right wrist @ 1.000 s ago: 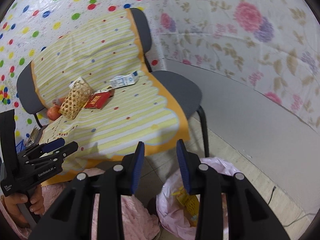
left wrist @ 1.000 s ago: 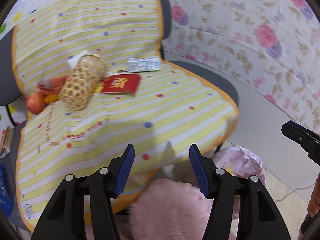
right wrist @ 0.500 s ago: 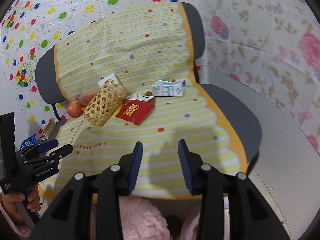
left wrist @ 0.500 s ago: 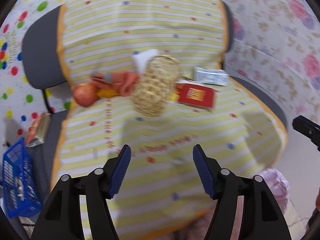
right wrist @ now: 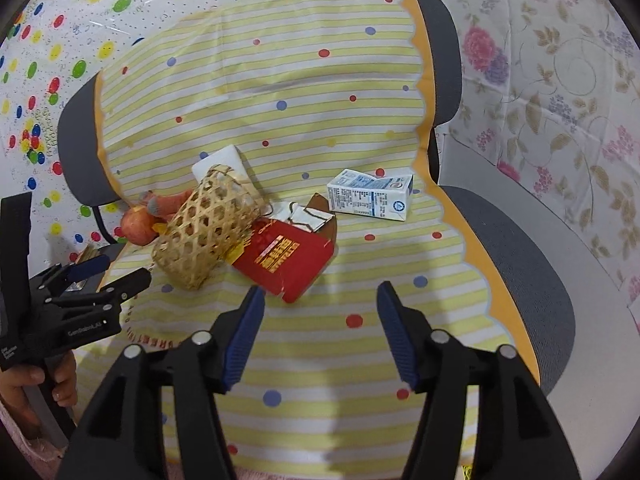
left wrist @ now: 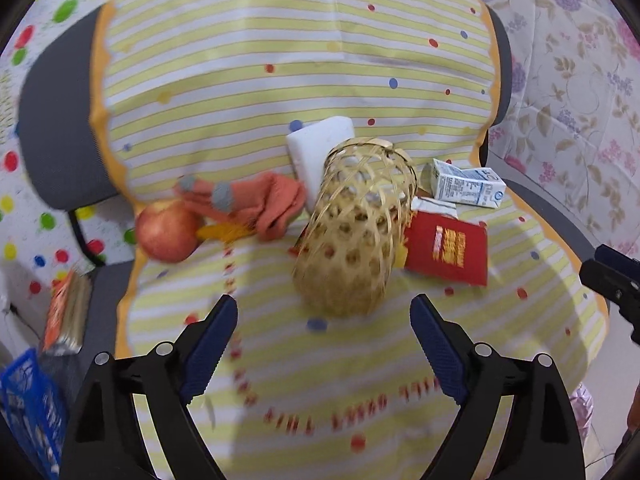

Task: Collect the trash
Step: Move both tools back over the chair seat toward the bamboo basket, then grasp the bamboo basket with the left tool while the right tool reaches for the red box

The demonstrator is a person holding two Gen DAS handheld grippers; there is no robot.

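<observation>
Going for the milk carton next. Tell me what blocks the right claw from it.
Nothing visible does. The right claw is open over bare striped cloth; the milk carton lies beyond, with the red packet left of that line.

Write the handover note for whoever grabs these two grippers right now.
Left gripper: open, empty, facing the woven bamboo basket lying on its side.
Right gripper: open, empty, facing the flat red packet.
White-and-blue milk carton lies right of the packet; red apple and orange cloth left of the basket, all on the striped chair cover.
Nothing gripped; all the picking remains.
</observation>
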